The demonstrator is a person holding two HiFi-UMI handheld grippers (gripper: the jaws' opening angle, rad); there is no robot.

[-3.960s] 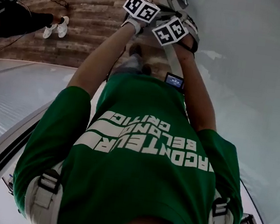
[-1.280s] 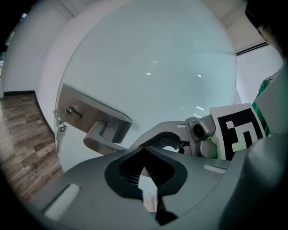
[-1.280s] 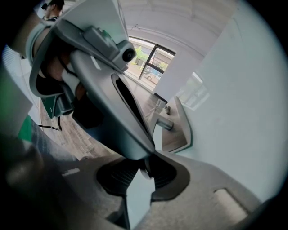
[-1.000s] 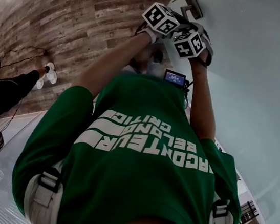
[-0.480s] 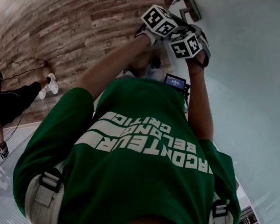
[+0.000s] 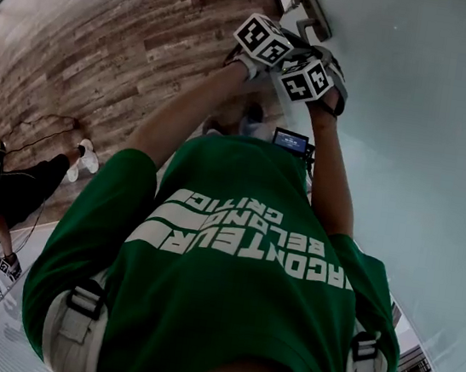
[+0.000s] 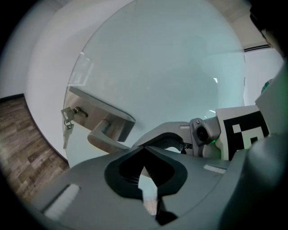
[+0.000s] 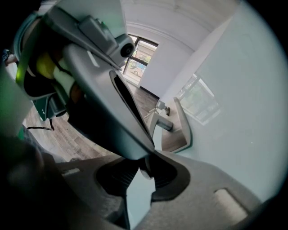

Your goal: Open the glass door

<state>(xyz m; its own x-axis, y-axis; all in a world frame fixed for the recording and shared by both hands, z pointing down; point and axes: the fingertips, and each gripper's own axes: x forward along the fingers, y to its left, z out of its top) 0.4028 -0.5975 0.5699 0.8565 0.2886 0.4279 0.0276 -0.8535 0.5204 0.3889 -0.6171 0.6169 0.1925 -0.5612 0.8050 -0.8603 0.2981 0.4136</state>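
Both hands are up at the glass door (image 6: pixel 411 146), marker cubes side by side just below the metal handle (image 7: pixel 105 137). The left claw (image 7: pixel 146 177) is pressed almost together with nothing between its jaws, only a thin sliver of pale glass showing through. It's the same with the right claw (image 8: pixel 140 188): jaws nearly closed, pinching nothing, and the left one's body crosses right in front of it. So neither one grips the lever, and both sit close against the pane beside it.

Here's the change: over the last few seconds the scene has swung round. The pale surface at lower left has slid away and much more wooden floor (image 6: pixel 124 45) now fills that side, while the bystander (image 6: pixel 0 191) has dropped toward the corner. The claws have kept their station by the handle, keys (image 7: pixel 67 126) dangling from the lock. To my eye the door is swinging and the opening is well under way.
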